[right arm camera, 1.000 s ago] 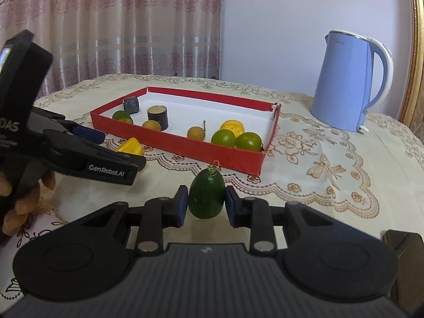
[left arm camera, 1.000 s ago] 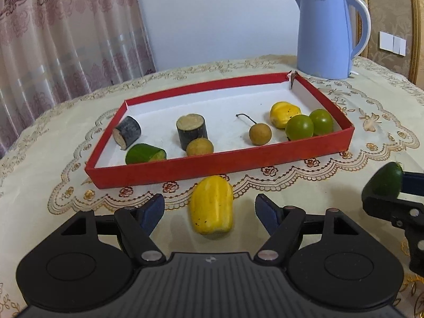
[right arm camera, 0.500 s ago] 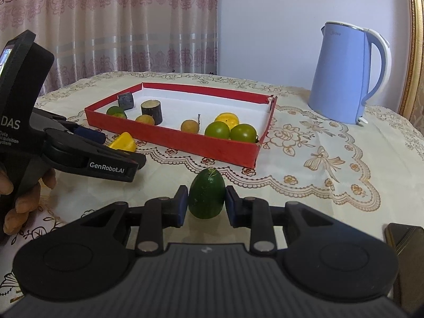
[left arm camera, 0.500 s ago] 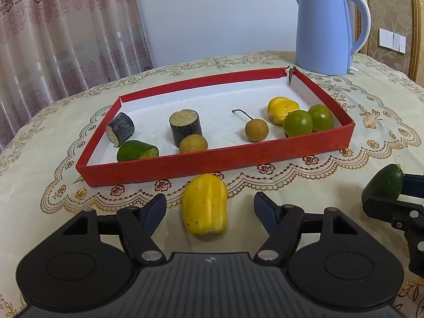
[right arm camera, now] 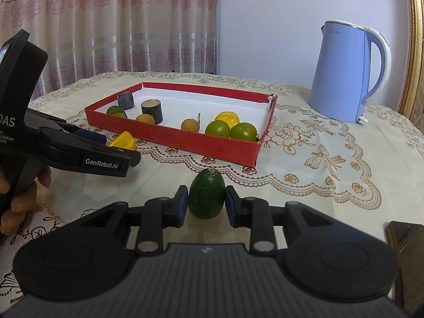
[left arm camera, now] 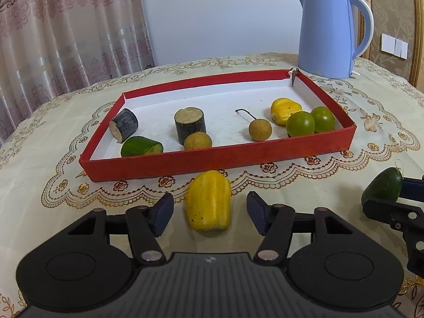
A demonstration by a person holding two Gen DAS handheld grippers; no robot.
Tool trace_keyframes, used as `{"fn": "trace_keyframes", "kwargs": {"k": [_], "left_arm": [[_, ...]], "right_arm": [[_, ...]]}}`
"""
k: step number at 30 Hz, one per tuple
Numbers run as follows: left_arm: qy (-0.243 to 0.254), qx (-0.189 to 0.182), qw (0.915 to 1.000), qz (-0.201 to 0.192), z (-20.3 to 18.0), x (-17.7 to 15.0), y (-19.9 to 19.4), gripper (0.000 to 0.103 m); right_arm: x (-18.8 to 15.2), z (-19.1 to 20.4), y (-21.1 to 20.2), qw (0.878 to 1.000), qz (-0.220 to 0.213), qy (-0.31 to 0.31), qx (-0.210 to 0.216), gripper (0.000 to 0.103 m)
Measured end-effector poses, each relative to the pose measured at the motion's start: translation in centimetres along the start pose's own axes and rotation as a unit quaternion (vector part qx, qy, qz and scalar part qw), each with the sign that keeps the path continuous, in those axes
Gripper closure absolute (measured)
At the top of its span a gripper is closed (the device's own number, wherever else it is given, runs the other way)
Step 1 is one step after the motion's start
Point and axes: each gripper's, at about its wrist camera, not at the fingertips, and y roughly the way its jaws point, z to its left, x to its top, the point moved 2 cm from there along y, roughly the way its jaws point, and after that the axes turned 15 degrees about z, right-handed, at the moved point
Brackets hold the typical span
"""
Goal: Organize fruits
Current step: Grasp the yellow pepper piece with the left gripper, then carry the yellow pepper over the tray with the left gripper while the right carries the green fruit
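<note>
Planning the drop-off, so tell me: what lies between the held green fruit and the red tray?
Only bare lace tablecloth separates the green fruit from the red tray, seen in the right wrist view.

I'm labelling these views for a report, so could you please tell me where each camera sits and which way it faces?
Left wrist: on the left hand-held gripper, looking forward and down at a yellow fruit between its closing, not yet touching jaws, with the red tray beyond; the right hand-held gripper's tip shows at right.
Right wrist: on the right hand-held gripper, shut on a green fruit; the left hand-held gripper and a hand show at left.
Shared: tray, kettle, both fruits.
</note>
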Motion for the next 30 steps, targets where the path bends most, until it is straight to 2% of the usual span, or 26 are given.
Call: {"fn": "trace_keyframes", "kwargs": {"k": [5, 7, 8, 30], "left_arm": [[0.007, 0.0, 1.0, -0.002, -0.25, -0.06, -0.07, 0.053], [0.005, 0.004, 1.0, -0.003, -0.2, -0.11, -0.1, 0.063], [0.002, 0.005, 1.0, -0.002, -0.14, -0.08, -0.07, 0.064], [-0.001, -0.013, 0.9999, -0.001, 0.57, -0.5, -0.26, 0.07]], "right_arm": [[-0.14, -0.11, 0.18, 1.0, 0.003, 0.003, 0.004, 0.075], [-0.07, -0.08, 0.16, 1.0, 0.003, 0.001, 0.003, 0.075], [-0.04, -0.07, 0.15, 1.0, 0.003, 0.0, 0.002, 0.075], [0.33, 0.53, -0.06, 1.0, 0.003, -0.008, -0.006, 0.075]]}}
